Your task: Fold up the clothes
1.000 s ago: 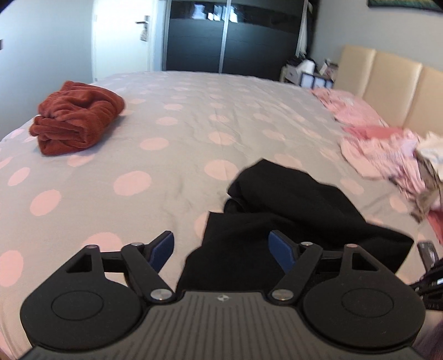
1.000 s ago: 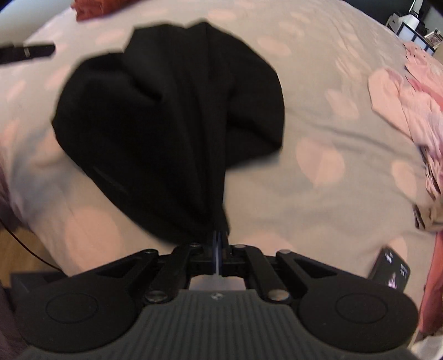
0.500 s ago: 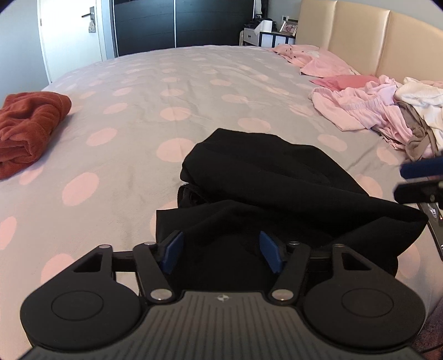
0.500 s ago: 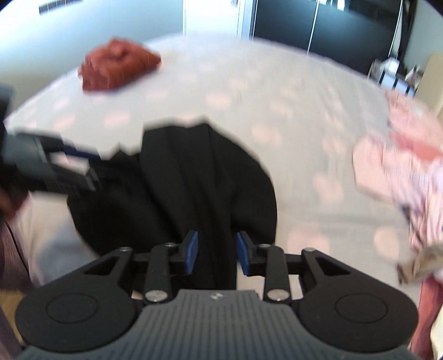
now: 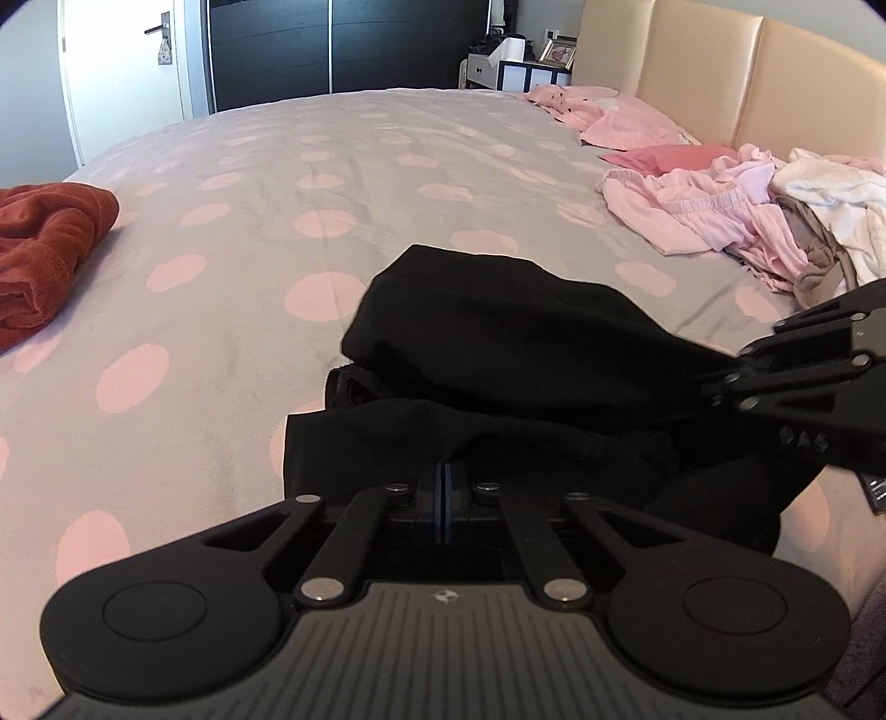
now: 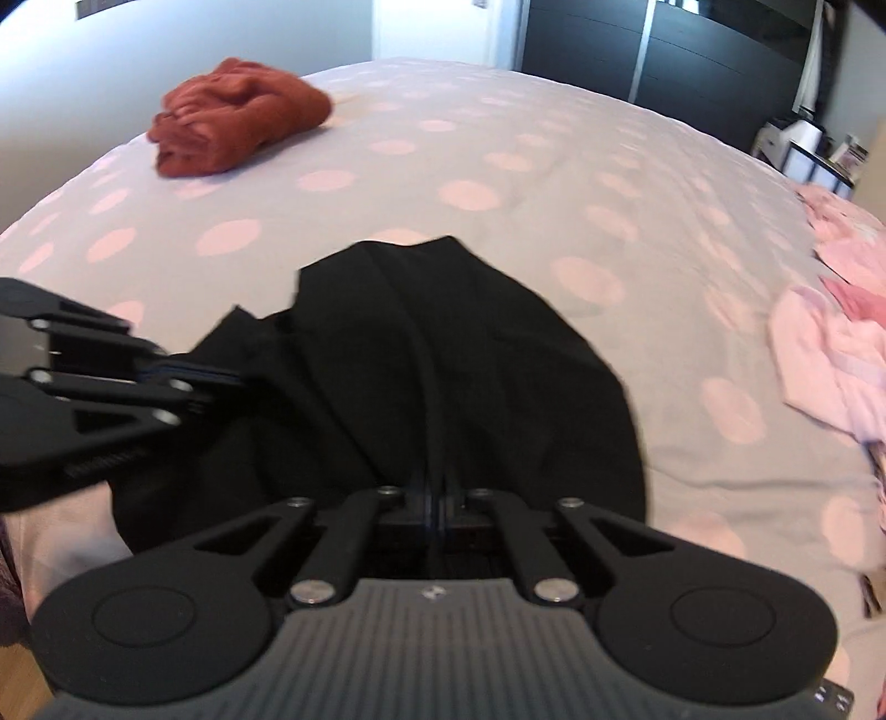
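Two handheld grippers pinching a black garment (image 5: 498, 332) on a spotted bedspread (image 5: 277, 183).

Left gripper (image 5: 444, 487) with jaws together, clamped on the garment's near edge; right gripper (image 6: 434, 501) likewise closed on a gathered fold of the same cloth. Garment crumpled at the near side of the bed. Rust-red folded cloth (image 6: 238, 119) well apart at the far left; heap of pink and white clothes (image 5: 736, 221) to the right, near a padded headboard (image 5: 720, 72).

A black wardrobe (image 5: 343, 50) stands beside a white door (image 5: 127, 72).
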Demonstrator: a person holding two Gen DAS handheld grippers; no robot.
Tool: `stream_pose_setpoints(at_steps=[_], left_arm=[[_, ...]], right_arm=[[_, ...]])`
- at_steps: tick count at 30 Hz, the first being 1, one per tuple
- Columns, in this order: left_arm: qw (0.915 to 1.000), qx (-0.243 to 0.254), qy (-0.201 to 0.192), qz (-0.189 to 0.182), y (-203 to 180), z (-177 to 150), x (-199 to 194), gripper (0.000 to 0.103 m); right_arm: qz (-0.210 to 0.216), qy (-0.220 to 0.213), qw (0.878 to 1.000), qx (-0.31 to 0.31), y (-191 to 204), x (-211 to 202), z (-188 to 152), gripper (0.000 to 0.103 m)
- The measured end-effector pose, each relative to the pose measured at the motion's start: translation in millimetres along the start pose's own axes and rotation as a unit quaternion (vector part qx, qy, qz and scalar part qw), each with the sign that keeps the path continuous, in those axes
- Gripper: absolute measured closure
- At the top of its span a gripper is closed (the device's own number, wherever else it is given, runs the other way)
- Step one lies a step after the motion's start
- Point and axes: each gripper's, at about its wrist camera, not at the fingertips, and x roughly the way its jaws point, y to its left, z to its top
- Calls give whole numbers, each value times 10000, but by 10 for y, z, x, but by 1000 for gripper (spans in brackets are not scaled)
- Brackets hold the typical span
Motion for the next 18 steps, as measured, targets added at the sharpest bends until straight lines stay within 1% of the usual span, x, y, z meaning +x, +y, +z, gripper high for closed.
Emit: stream_pose_setpoints(at_steps=[2, 4, 6, 10, 12, 14, 16, 18], left_arm=[[10000, -39, 41, -43, 2, -10, -93, 103], [9999, -53, 119, -85, 1, -39, -200, 103], [9996, -41, 215, -154, 1, -77, -312, 103], [9990, 12, 411, -152, 26, -212, -504, 103], [9979, -41, 593, -256, 54, -317, -573, 103], [9961, -72, 801, -375, 71, -427, -626, 103], [9945, 84, 981, -369, 23, -545, -650, 103], [9920, 200, 1181, -395, -11, -639, -652, 103]], right_arm=[[-136, 29, 9998, 108, -107, -83, -56, 101], [-259, 163, 9994, 144, -183, -155, -126, 101], [-324, 349, 9987, 190, -234, -224, -241, 101], [-358, 785, 9958, 309, -307, -352, -563, 101], [-334, 1063, 9927, 456, -354, -393, -753, 101], [-149, 1366, 9879, 724, -392, -408, -914, 101], [-8, 1626, 9839, 745, -347, -424, -1015, 101], [33, 1768, 9828, 524, -248, -437, -1059, 101]])
